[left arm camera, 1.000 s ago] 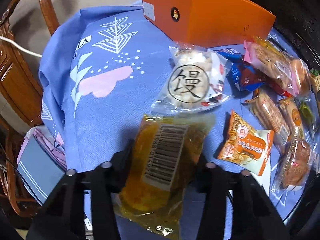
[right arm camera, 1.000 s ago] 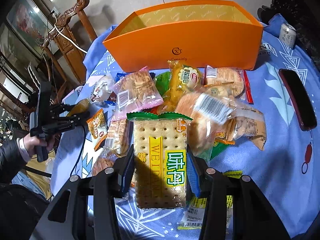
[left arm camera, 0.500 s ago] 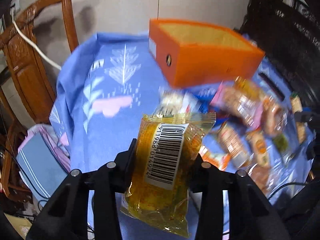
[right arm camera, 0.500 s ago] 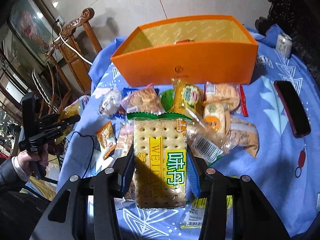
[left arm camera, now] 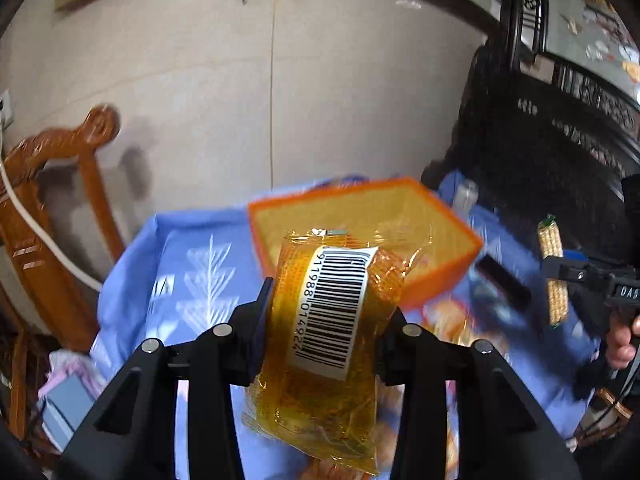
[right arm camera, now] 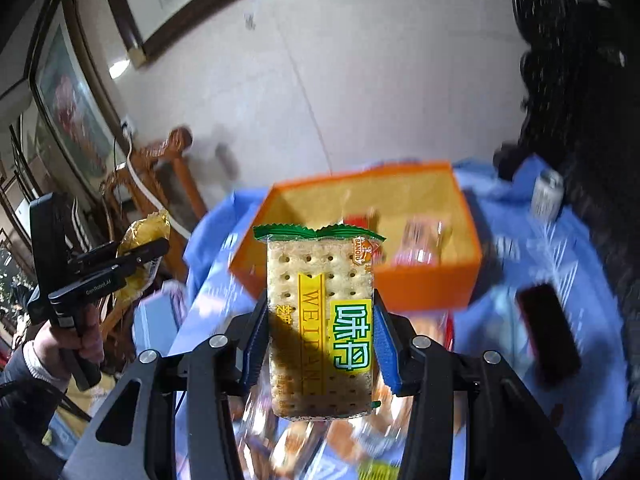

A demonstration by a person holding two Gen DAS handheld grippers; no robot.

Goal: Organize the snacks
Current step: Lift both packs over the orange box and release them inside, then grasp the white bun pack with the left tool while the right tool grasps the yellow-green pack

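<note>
My left gripper point(left arm camera: 330, 306) is shut on a clear yellow snack packet point(left arm camera: 320, 384) with a barcode label, held in the air. My right gripper point(right arm camera: 320, 318) is shut on a packet of square crackers point(right arm camera: 316, 276) with a green top seal, also lifted. Beyond both stands the open orange box point(right arm camera: 420, 290), with a few packets point(right arm camera: 420, 246) lying inside it. In the left wrist view the orange box point(left arm camera: 438, 280) sits behind the yellow packet. The left gripper point(right arm camera: 140, 256) shows at the left of the right wrist view, in a person's hand.
A blue patterned tablecloth point(left arm camera: 192, 276) covers the table. Loose snacks point(right arm camera: 304, 440) lie blurred below the right gripper. A black phone point(right arm camera: 548, 332) and a can point(right arm camera: 548, 192) are on the right. A wooden chair point(left arm camera: 60, 200) stands left, dark carved furniture point(left arm camera: 560, 140) right.
Both grippers have risen with their packets and tipped upward, so the wall fills the upper view. The orange box now shows its inside from above.
</note>
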